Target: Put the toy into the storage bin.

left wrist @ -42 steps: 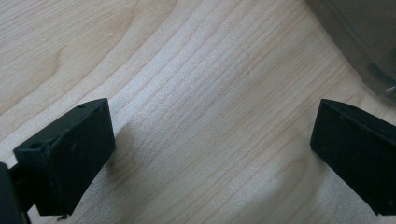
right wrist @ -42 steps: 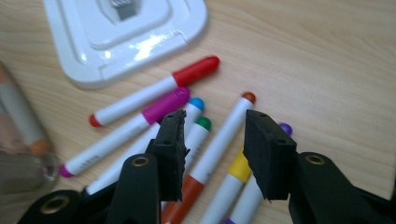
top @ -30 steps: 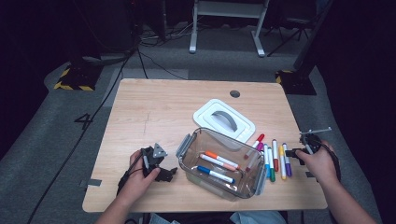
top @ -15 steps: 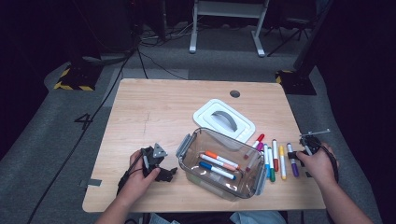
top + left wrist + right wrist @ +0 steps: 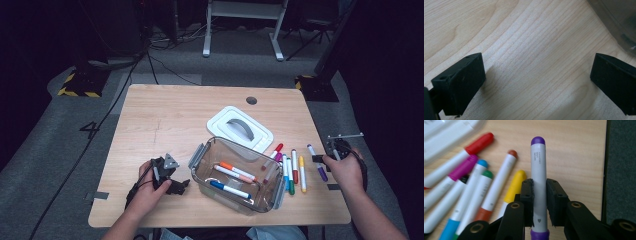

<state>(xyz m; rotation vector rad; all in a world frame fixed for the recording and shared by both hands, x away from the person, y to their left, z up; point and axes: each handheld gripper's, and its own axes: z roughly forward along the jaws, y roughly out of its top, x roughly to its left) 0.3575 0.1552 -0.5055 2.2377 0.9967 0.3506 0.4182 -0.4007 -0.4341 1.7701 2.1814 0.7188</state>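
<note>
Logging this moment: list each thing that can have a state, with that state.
Clear container: open, three markers inside.
White lid: off, flat on the table beside the container.
Purple marker: capped, clamped in the right gripper, whose fingers have just been closing.
Left gripper: open, nothing between its fingers.

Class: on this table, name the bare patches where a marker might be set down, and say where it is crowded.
Bare: the far-left stretch of the table, bordered by the white lid, and the near-left corner around the left gripper. Crowded: the row of markers between the clear container and the right gripper, shut on the purple marker.
</note>
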